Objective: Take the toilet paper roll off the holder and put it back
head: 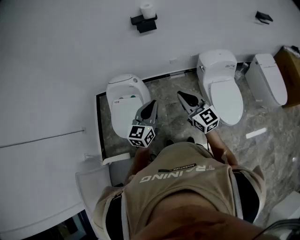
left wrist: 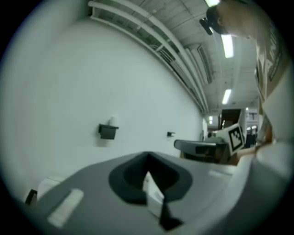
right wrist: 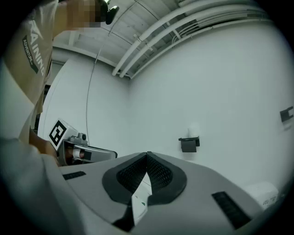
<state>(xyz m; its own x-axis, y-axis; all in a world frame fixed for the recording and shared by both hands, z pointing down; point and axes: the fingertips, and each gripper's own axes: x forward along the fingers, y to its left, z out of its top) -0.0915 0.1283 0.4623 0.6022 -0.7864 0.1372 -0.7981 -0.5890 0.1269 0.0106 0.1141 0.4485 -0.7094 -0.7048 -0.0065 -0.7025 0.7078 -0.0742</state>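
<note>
A white toilet paper roll stands on top of a black holder fixed to the white wall, far ahead of both grippers. My left gripper and right gripper are held close to the person's body, side by side, both shut with nothing between the jaws. The left gripper view has the holder and roll small and distant, beyond the closed left gripper. In the right gripper view the holder also lies far beyond the closed right gripper.
Three white toilets stand along the wall on the grey stone floor: one just ahead of the left gripper, another and a third to the right. A second black holder hangs farther right. A cardboard box is at the right edge.
</note>
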